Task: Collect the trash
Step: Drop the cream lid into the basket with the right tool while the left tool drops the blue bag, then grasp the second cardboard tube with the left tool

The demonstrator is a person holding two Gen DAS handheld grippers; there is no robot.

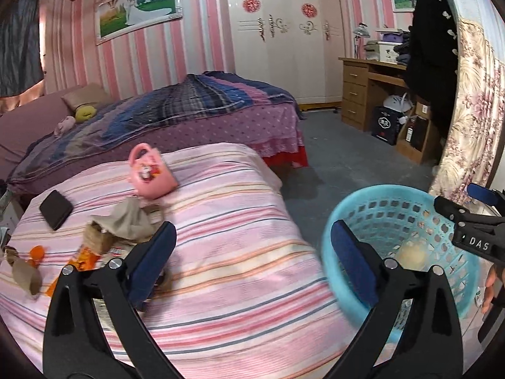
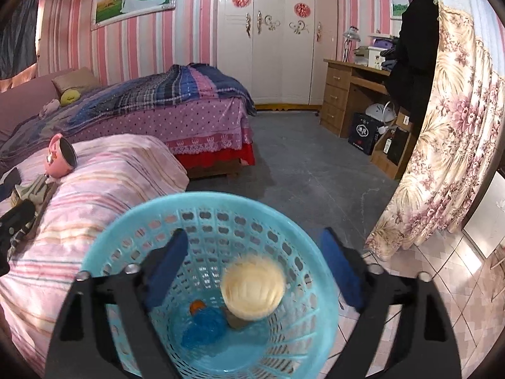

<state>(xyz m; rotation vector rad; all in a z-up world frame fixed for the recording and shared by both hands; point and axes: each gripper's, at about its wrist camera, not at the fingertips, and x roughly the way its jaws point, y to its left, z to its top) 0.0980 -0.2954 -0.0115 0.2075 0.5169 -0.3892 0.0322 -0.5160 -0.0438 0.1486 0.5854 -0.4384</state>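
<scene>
Right hand-held gripper [image 2: 252, 254], released, hangs over the bin [image 2: 126, 221] mid-frame where a cream cup [image 2: 252, 287] drops; left hand-held gripper [image 1: 249, 246] gapes, empty

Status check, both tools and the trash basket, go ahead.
Right tool open over the blue basket, cream ball blurred inside. Left tool open, empty, above the striped bed. Wrappers still on bed. Nothing blocking.

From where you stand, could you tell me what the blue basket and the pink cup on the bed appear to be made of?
The blue basket looks like moulded plastic: smooth, slightly glossy, with regular punched openings in its wall. The pink cup seems plastic outside, glossy with a printed cartoon, while its inside looks like dark metal, though that is uncertain.
</scene>
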